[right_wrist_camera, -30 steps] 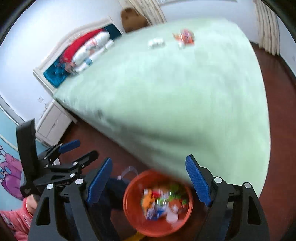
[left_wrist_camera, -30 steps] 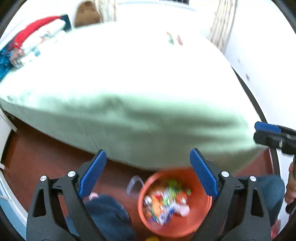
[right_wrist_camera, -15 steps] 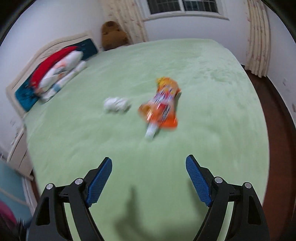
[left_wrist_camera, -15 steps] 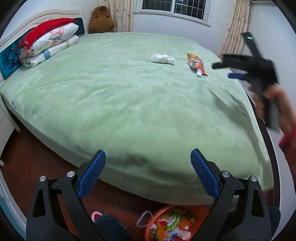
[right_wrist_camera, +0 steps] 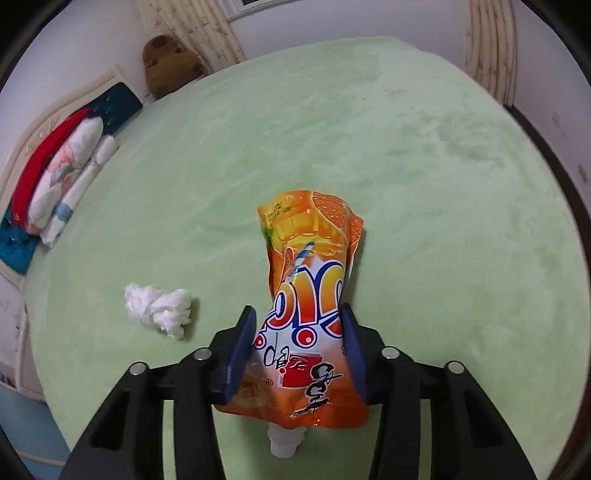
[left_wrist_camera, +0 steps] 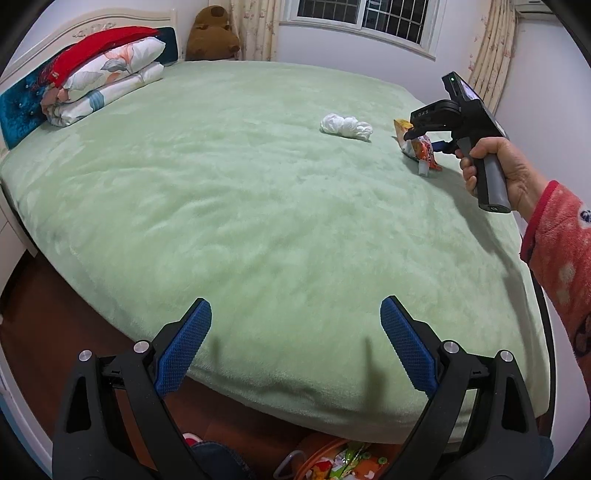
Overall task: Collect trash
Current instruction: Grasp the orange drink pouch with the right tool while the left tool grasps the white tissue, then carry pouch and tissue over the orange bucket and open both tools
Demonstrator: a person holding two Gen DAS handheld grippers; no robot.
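An orange drink pouch [right_wrist_camera: 306, 258] with a white spout lies on the green bed [right_wrist_camera: 424, 155]. My right gripper [right_wrist_camera: 298, 312] straddles its waist, and its jaws are closing with the blue pads pressing the pouch's sides. In the left wrist view the same gripper [left_wrist_camera: 424, 142] sits over the pouch [left_wrist_camera: 423, 149] at the bed's far right, held by a hand. A crumpled white tissue [right_wrist_camera: 159, 310] lies just left of the pouch, also seen as the tissue [left_wrist_camera: 345, 126]. My left gripper [left_wrist_camera: 295, 306] hangs open over the bed's near edge, holding nothing. An orange bin [left_wrist_camera: 332, 465] of wrappers stands on the floor below it.
Folded quilts and a red pillow [left_wrist_camera: 103, 81] are stacked at the headboard, and a brown plush bear [left_wrist_camera: 212, 35] sits in the far corner. A red patterned sleeve [left_wrist_camera: 554, 258] reaches in from the right. Dark wooden floor [left_wrist_camera: 55, 325] runs along the bed's left side.
My right gripper swept from above the bin across the bed to the pouch, and its jaws narrowed onto it. My left gripper lifted from over the bin toward the bed.
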